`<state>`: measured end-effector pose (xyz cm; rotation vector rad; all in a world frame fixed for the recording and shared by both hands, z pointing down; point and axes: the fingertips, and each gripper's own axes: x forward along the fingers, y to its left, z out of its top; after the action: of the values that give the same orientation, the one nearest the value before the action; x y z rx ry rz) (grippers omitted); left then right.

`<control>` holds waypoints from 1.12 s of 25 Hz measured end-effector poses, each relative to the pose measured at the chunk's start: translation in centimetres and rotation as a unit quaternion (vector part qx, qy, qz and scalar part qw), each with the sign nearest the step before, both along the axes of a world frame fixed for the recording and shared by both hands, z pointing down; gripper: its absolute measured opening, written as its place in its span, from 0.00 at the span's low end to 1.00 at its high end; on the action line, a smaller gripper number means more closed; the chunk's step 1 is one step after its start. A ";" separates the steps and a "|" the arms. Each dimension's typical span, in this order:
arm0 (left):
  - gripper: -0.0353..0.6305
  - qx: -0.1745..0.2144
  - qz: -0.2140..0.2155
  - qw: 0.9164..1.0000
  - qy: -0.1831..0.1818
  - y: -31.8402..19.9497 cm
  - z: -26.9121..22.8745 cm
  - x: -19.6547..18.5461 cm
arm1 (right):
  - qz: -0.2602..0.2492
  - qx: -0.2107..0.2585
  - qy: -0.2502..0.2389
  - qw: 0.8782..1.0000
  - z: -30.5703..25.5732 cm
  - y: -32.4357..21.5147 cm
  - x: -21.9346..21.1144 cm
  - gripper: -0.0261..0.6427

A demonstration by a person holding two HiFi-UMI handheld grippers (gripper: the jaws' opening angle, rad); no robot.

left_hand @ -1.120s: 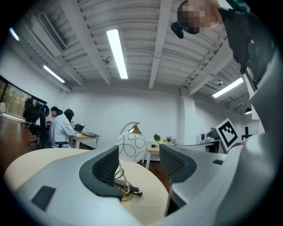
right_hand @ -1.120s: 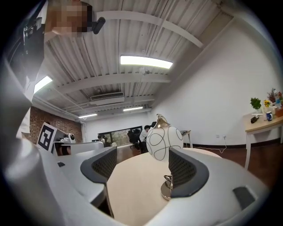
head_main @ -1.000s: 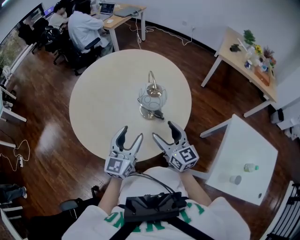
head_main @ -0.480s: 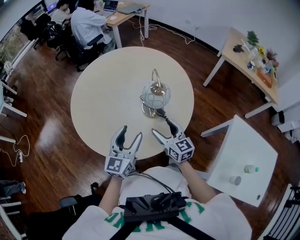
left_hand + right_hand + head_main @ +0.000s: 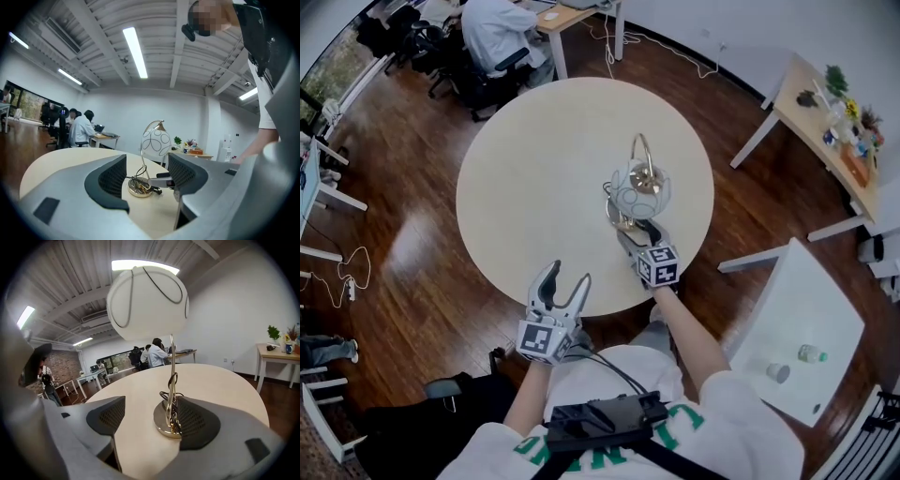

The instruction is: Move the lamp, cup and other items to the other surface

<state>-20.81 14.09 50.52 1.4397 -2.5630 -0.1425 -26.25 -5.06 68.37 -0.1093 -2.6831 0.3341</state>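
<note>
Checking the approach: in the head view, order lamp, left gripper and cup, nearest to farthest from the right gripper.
1. lamp, just ahead of right gripper.
2. left gripper, near edge of round table.
3. cup, white side table.

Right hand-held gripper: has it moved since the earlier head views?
Yes. The right hand-held gripper went from the round table's near edge forward to the lamp; its jaws have just been closing, still open around the lamp's base.

Right gripper view: the right gripper [image 5: 150, 408], jaws just closing with the lamp base [image 5: 163, 420] between them, is covering the base's right side with one pad [image 5: 197, 420], hiding any contact. Head view: a pale item [image 5: 778, 372] and a green-capped item [image 5: 809, 353] on the white table [image 5: 797, 300] are showing too small to identify.
</note>
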 end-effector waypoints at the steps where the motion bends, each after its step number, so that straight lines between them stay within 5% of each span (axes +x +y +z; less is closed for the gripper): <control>1: 0.45 -0.002 -0.002 1.000 0.003 0.2 0.2 0.0 | 0.006 0.001 0.004 1.000 0.8 -0.4 -0.9 0.58; 9: 0.45 -0.030 -0.025 0.999 0.023 2.5 1.5 -0.1 | 0.046 0.002 0.011 0.999 4.8 -2.8 -6.9 0.58; 13: 0.45 -0.038 -0.036 0.998 0.027 3.6 2.1 0.2 | 0.078 0.033 0.020 0.996 6.4 -4.4 -7.9 0.44; 17: 0.45 -0.040 -0.039 0.998 0.042 4.0 2.0 0.9 | 0.092 0.054 0.039 0.994 7.1 -4.9 -7.8 0.14; 28: 0.45 -0.027 -0.016 0.999 0.030 2.5 1.4 2.2 | 0.055 0.047 0.094 0.993 7.0 -4.2 -4.4 0.08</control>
<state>-18.61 16.60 51.91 1.3555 -2.5227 -0.1189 -30.66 -9.26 75.32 0.0943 -2.5173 0.2377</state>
